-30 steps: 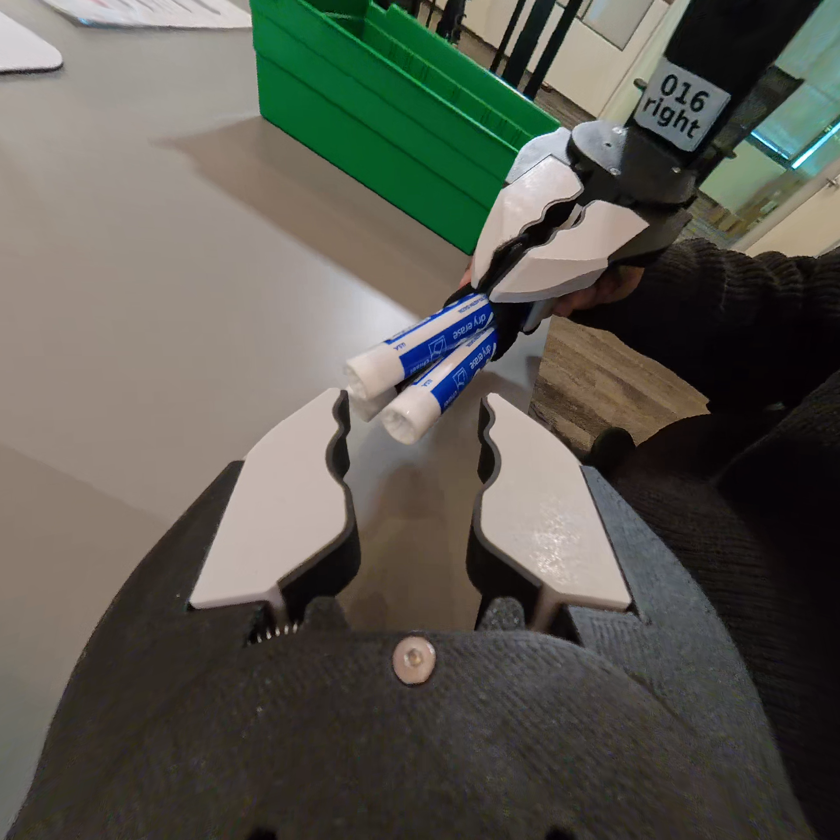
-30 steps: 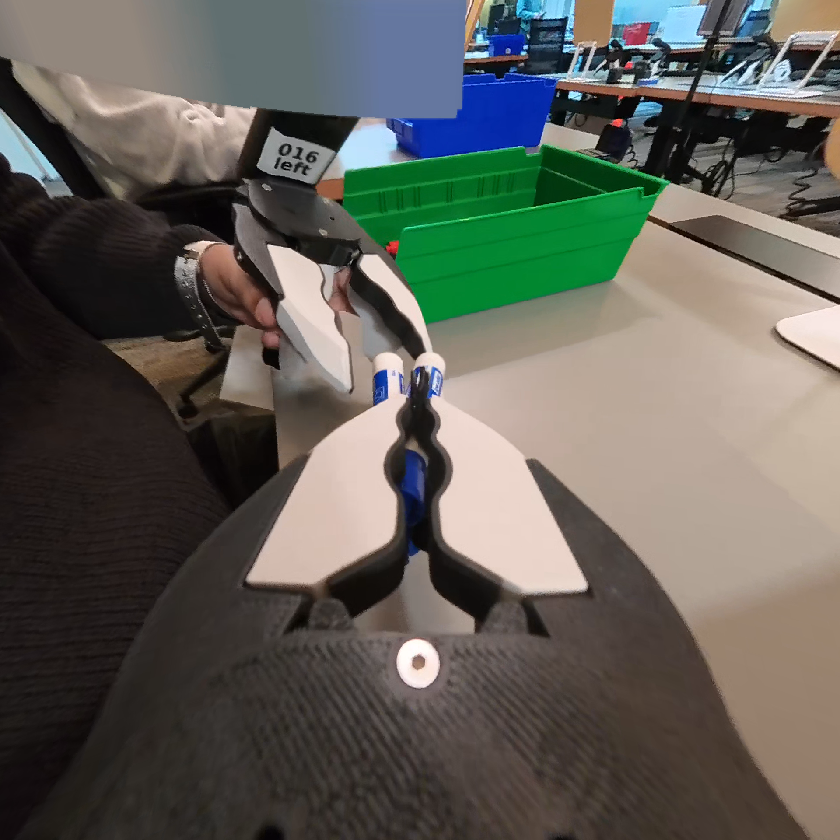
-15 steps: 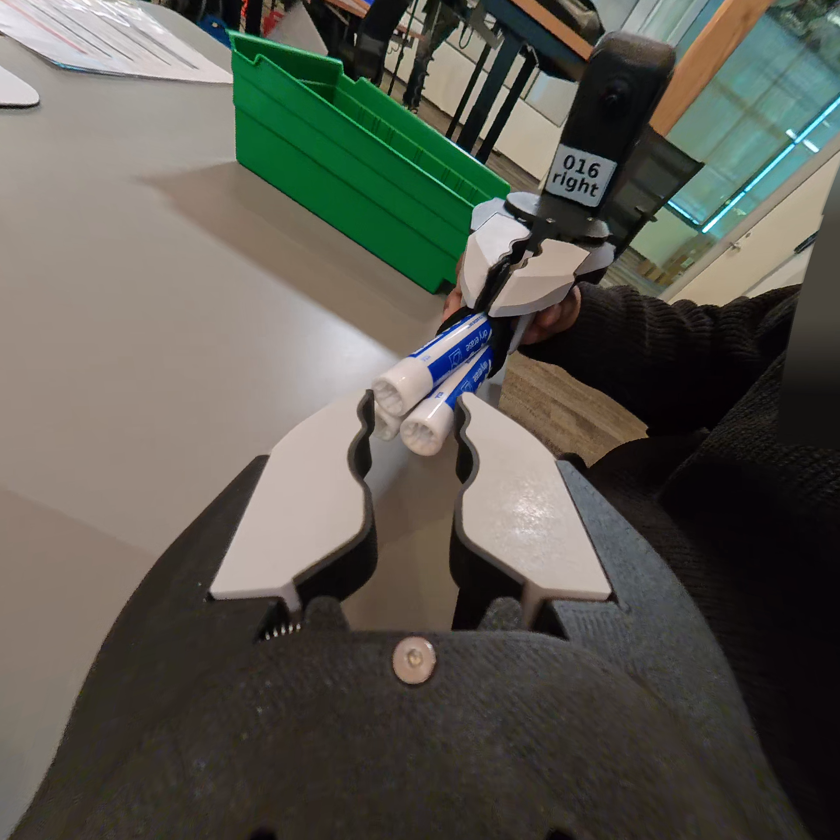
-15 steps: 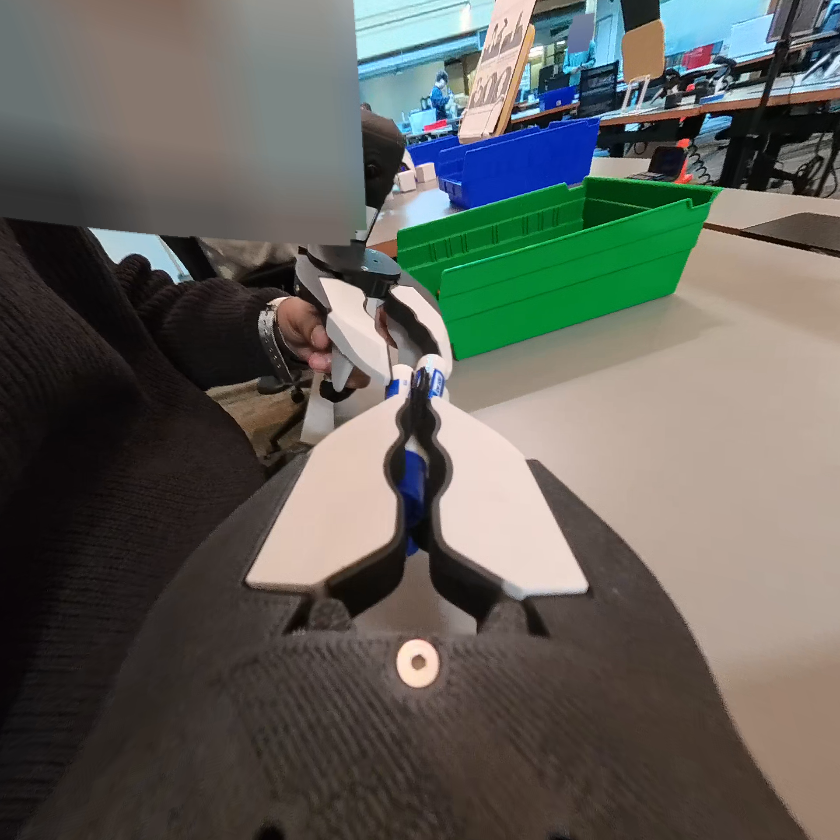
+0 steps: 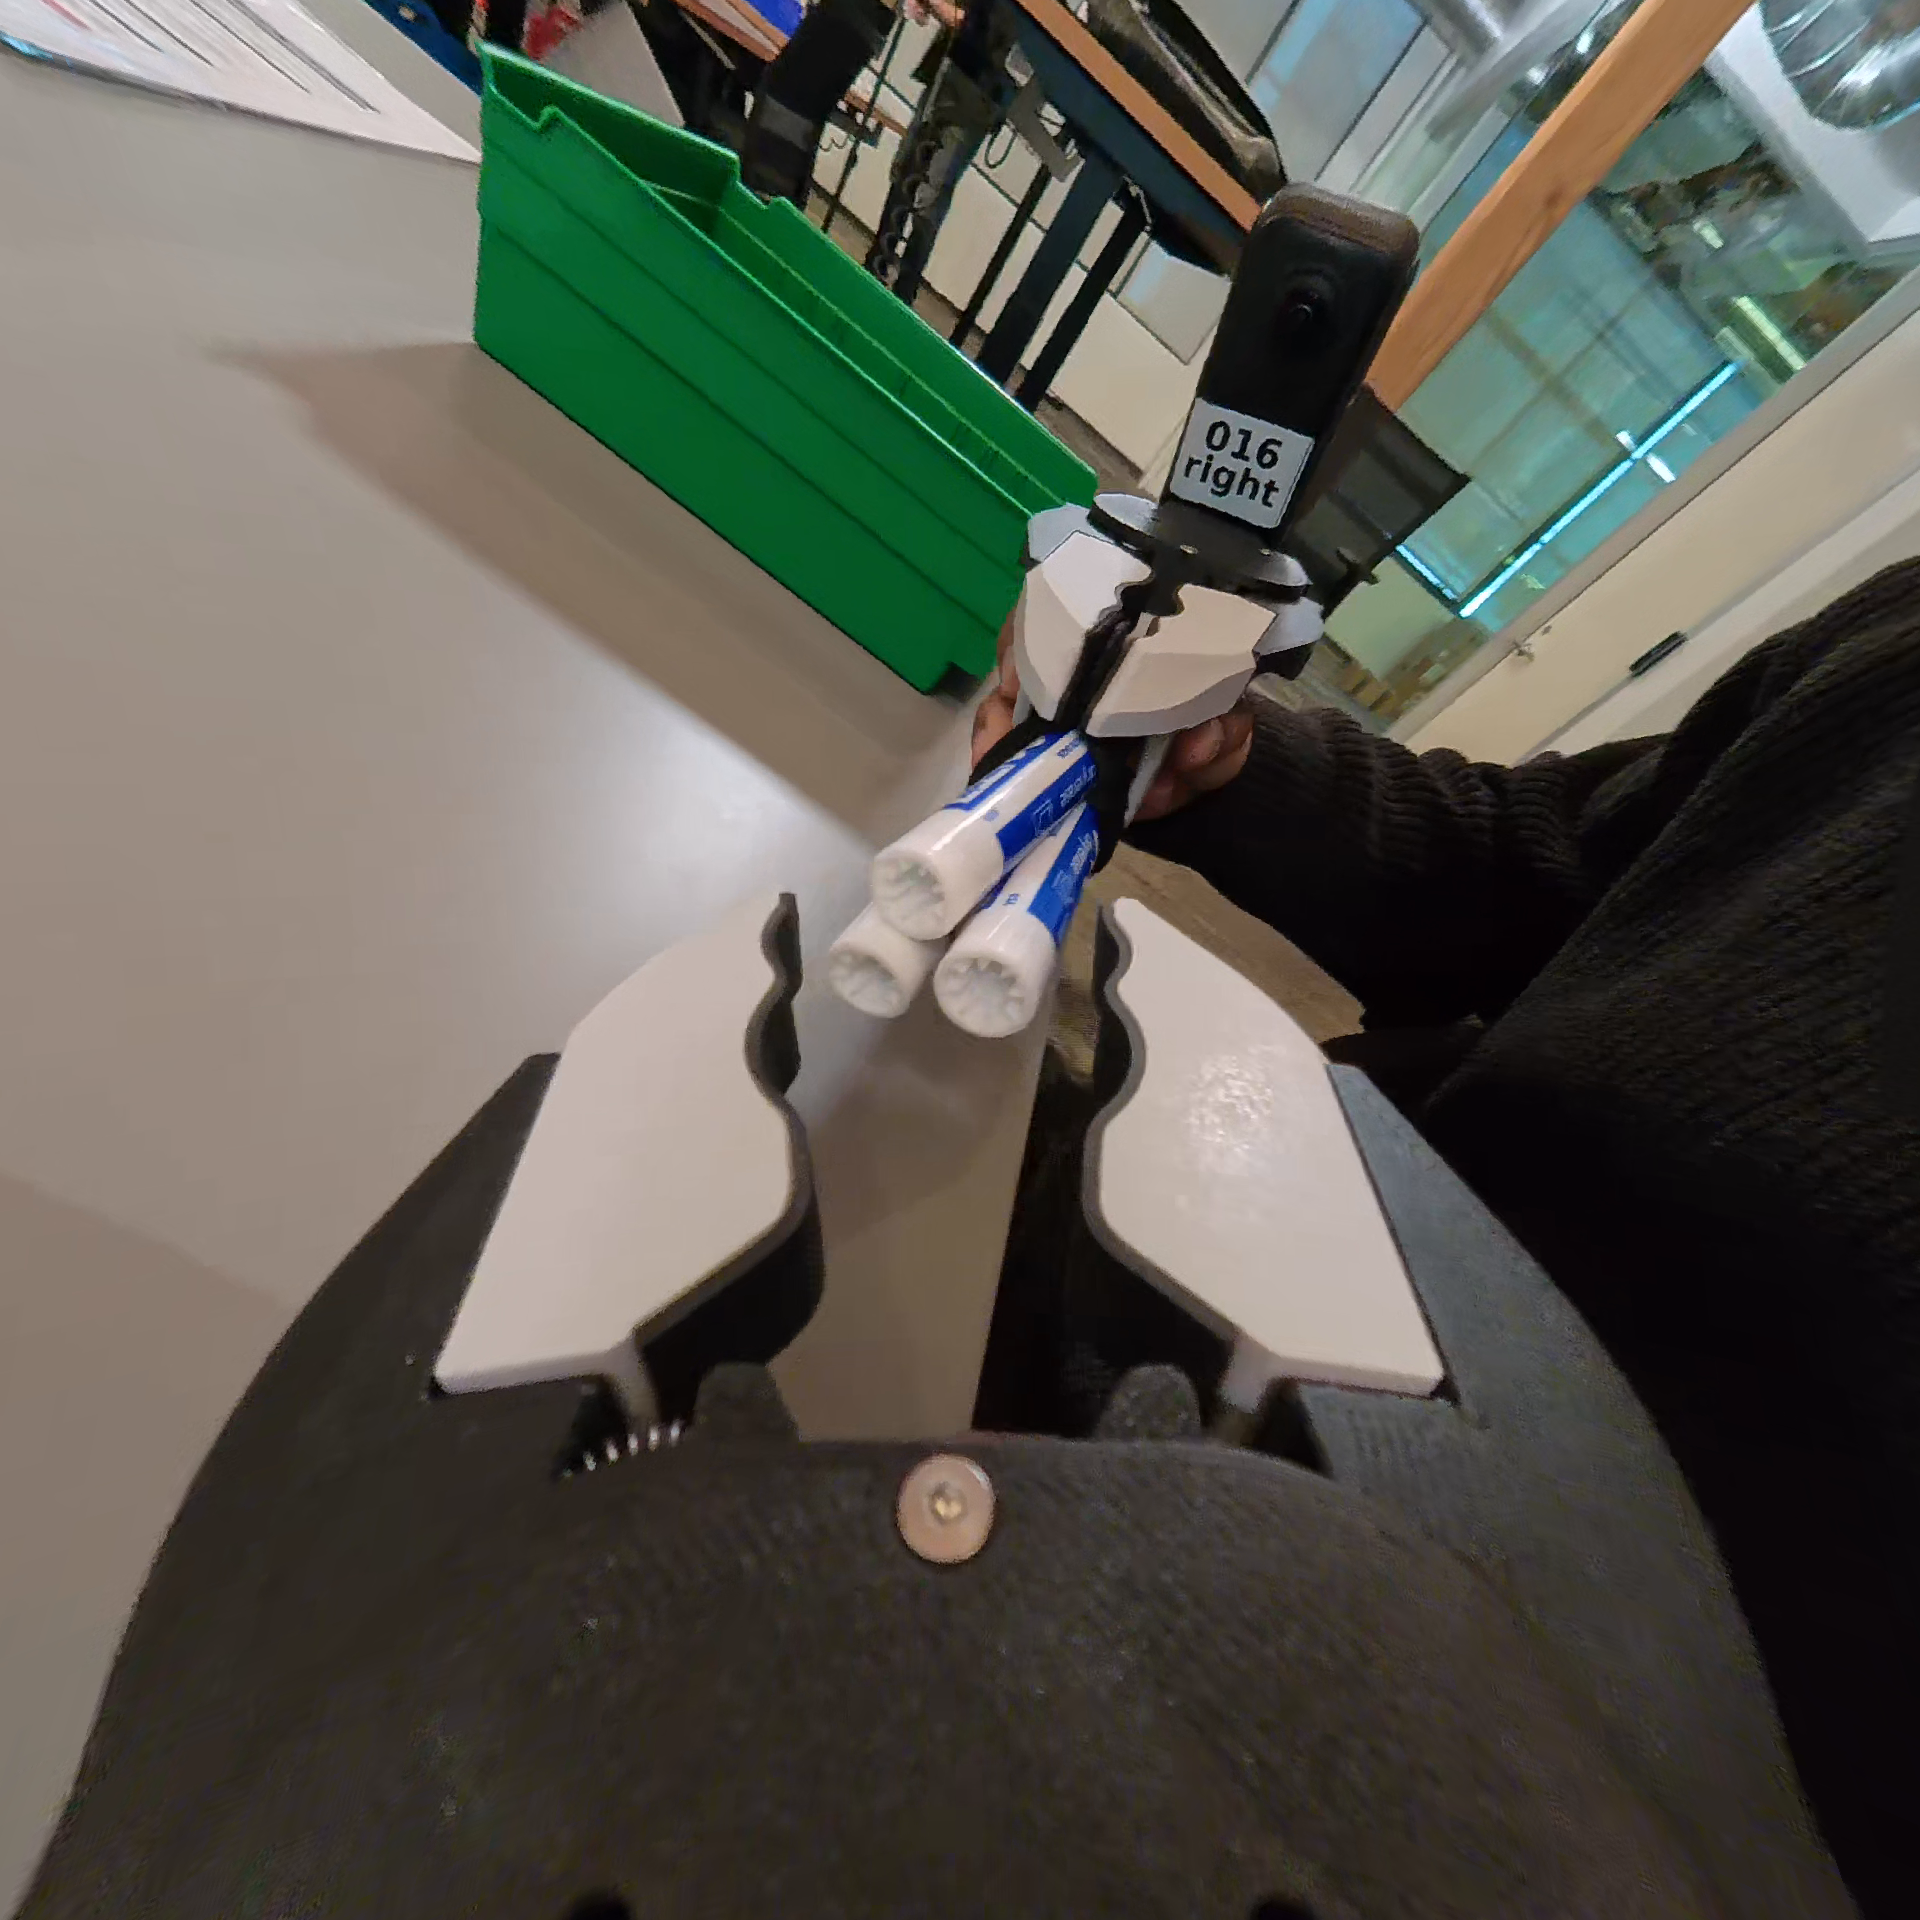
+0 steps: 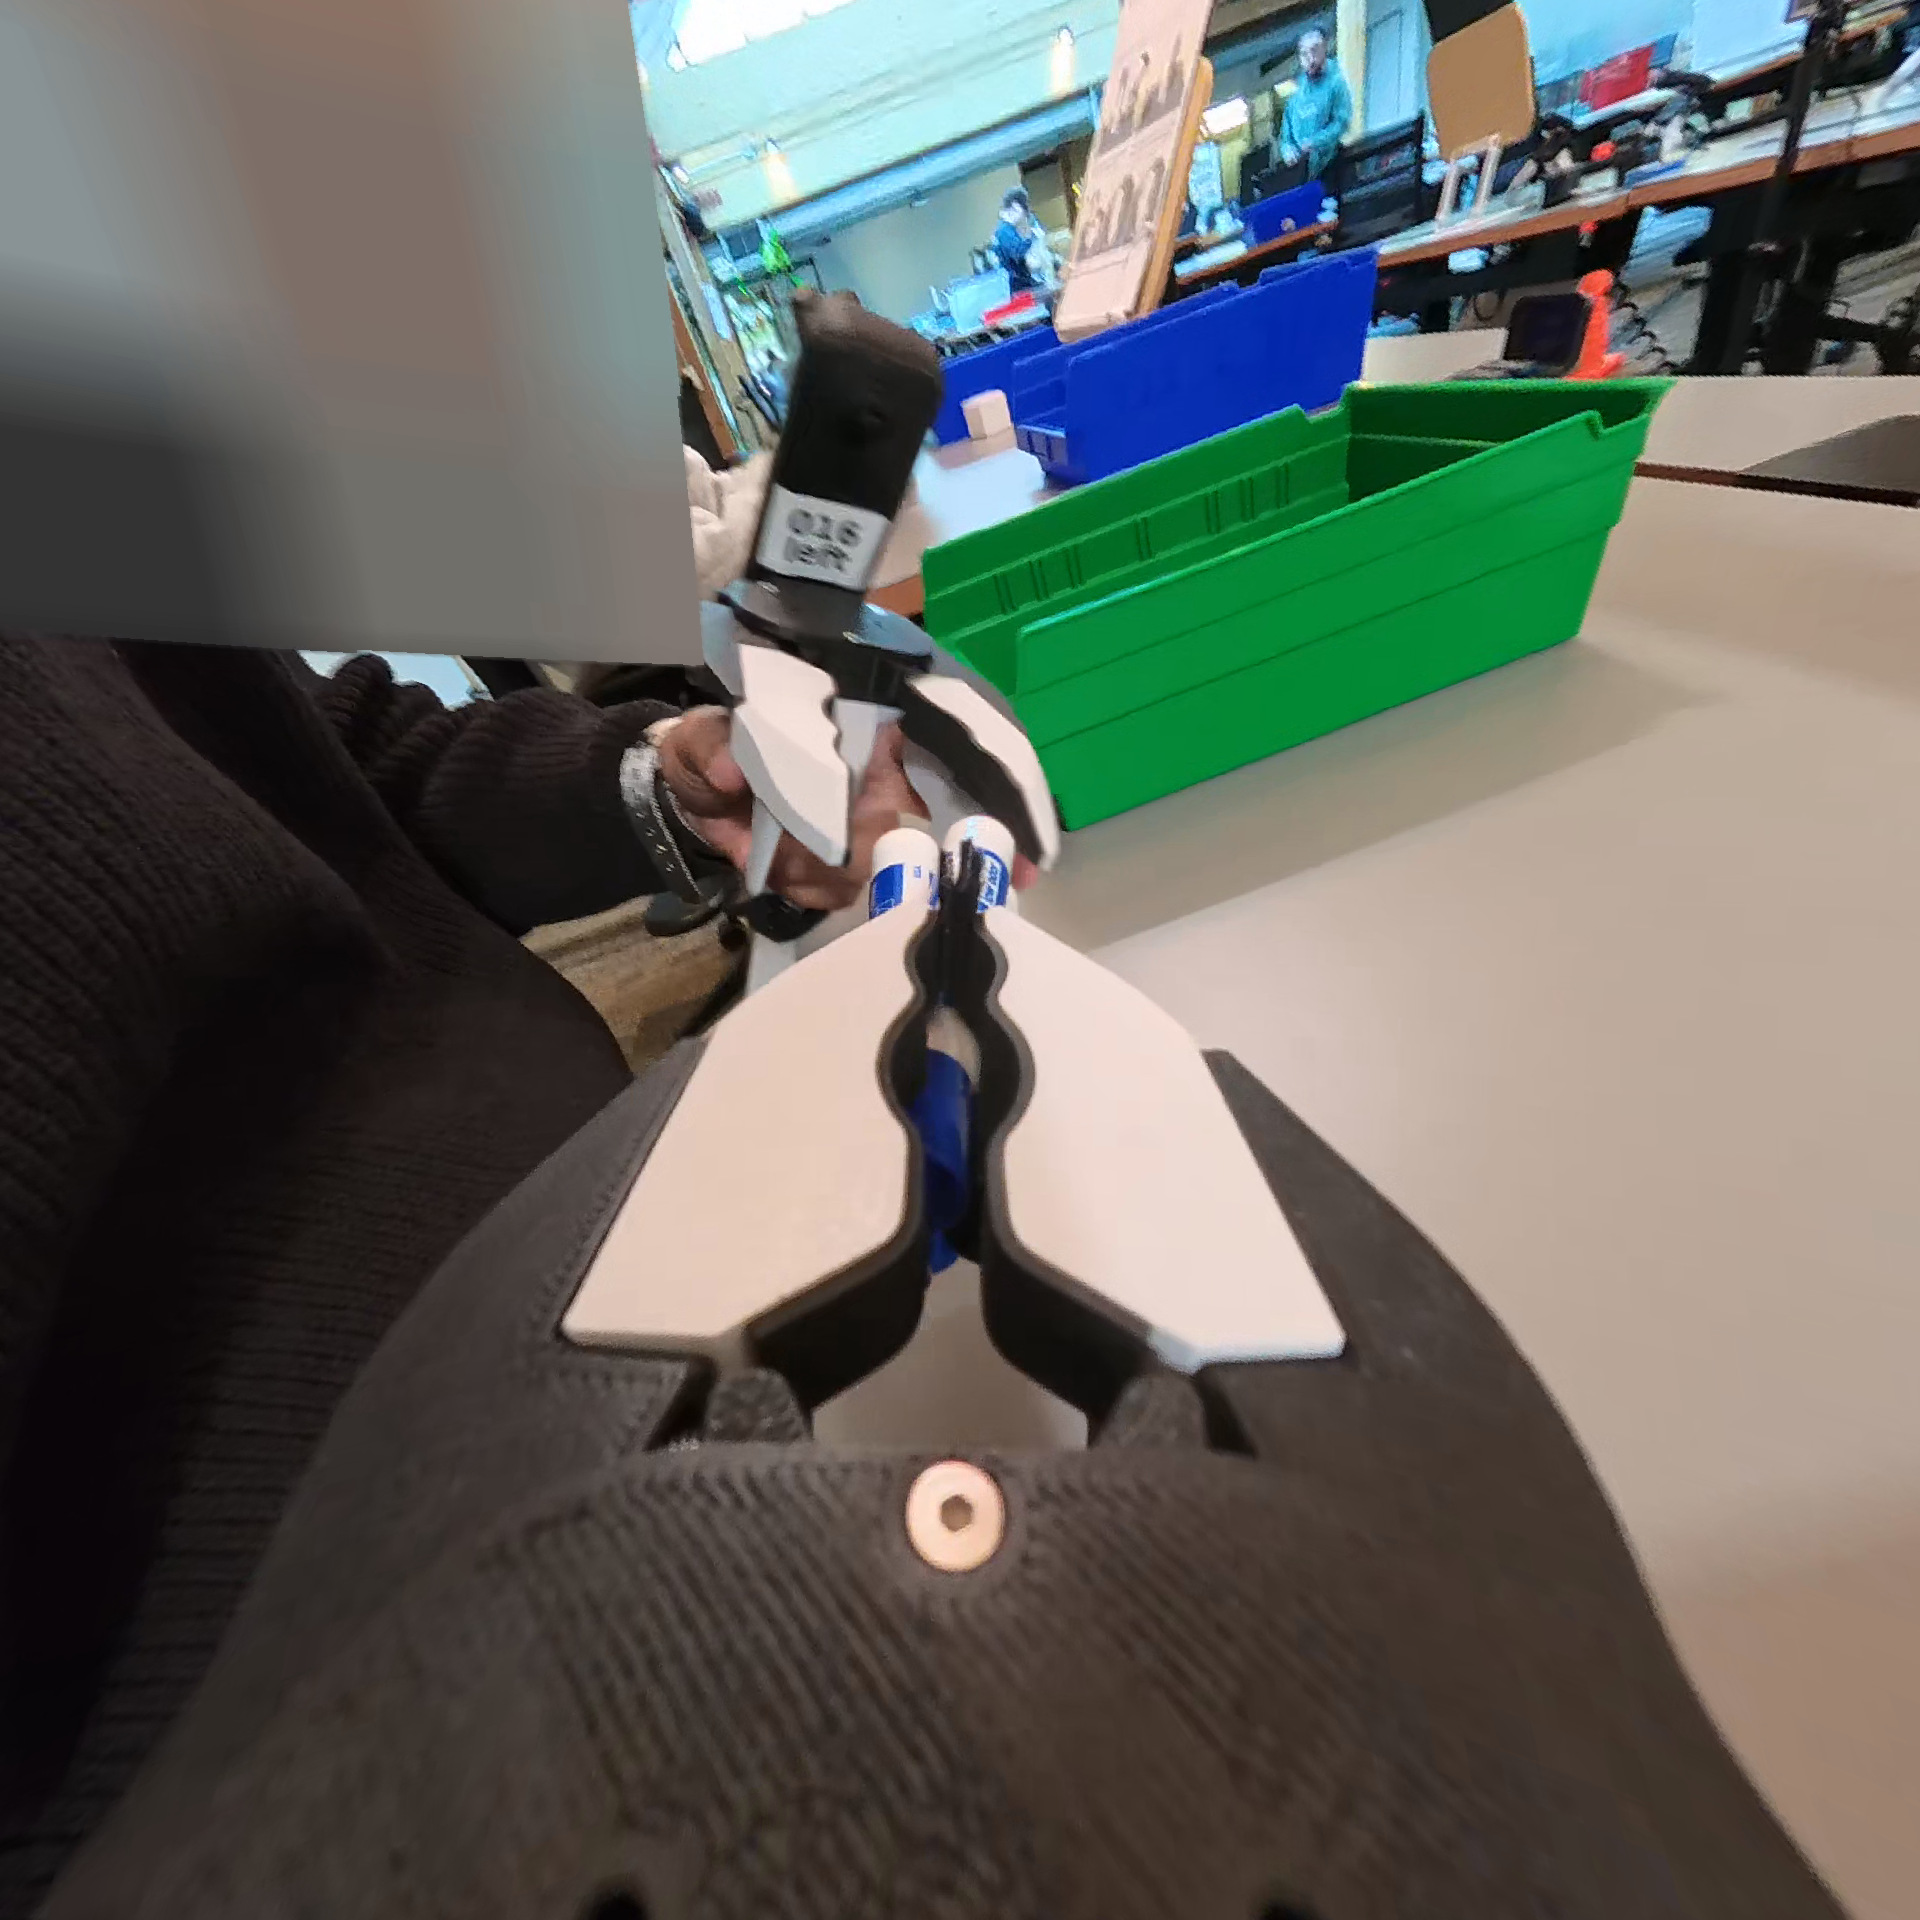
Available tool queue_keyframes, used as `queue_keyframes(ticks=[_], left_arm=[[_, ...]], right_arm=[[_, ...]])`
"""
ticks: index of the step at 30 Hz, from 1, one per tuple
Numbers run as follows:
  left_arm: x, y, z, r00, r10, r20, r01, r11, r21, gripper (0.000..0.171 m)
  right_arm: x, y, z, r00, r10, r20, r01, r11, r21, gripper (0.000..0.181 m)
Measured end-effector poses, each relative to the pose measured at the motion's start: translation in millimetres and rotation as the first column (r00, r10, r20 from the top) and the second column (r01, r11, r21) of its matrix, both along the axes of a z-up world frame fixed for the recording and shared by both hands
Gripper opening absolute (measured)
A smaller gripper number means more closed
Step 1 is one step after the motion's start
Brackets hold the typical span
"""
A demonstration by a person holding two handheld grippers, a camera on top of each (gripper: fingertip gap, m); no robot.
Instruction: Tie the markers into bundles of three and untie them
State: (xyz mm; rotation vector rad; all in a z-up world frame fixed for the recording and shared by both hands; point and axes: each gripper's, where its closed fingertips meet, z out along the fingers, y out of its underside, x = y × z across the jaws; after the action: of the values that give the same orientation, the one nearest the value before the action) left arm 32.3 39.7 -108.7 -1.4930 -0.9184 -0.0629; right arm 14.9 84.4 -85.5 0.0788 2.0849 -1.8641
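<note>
Right now the bundle of three blue-and-white markers [image 5: 966,914] hangs in the air over the table [image 5: 312,727] edge, clenched in your right gripper [image 5: 1117,717] at about one o'clock from your left gripper [image 5: 945,987], whose fingers are spread with the butt ends between their tips. Close off-centre and you may catch only one marker, levering the others loose. The green bin [image 5: 748,416] sits well apart at eleven o'clock.

A bundle of three markers [image 5: 977,894], white-barrelled with blue labels and blue caps, is clamped at its capped end between the closed fingers of the right gripper [image 5: 1101,727]. The white butt ends point toward the left gripper [image 5: 940,935], whose fingers stand spread apart on either side of them, not touching, above the grey table [image 5: 312,727] near its edge.
</note>
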Motion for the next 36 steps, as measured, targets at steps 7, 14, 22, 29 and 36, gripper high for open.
queue_keyframes(ticks=[7, 14, 22, 29, 36], left_arm=[[3, 2, 1, 0.991, -0.058, 0.118, 0.044, 0.992, 0.122, 0.052], [6, 5, 1, 0.986, -0.084, 0.141, 0.063, 0.987, 0.147, 0.041], [5, 4, -2, 0.988, -0.074, 0.133, 0.059, 0.992, 0.115, 0.030], [-2, -5, 3, 0.996, -0.016, 0.082, 0.007, 0.994, 0.111, 0.040], [-1, -2, 4, 0.999, 0.013, -0.052, -0.013, 1.000, -0.016, 0.048]], right_arm=[[6, 3, 6, 0.999, 0.036, -0.024, -0.037, 0.999, -0.035, 0.005], [7, 3, 5, 0.999, 0.037, -0.024, -0.038, 0.999, -0.033, 0.005], [9, -1, 0, 0.999, 0.036, -0.038, -0.036, 0.999, 0.001, 0.005], [-5, -1, -7, 0.998, -0.038, -0.049, 0.041, 0.997, 0.063, 0.004], [1, -8, -20, 0.991, -0.035, -0.130, 0.056, 0.985, 0.162, 0.004]])
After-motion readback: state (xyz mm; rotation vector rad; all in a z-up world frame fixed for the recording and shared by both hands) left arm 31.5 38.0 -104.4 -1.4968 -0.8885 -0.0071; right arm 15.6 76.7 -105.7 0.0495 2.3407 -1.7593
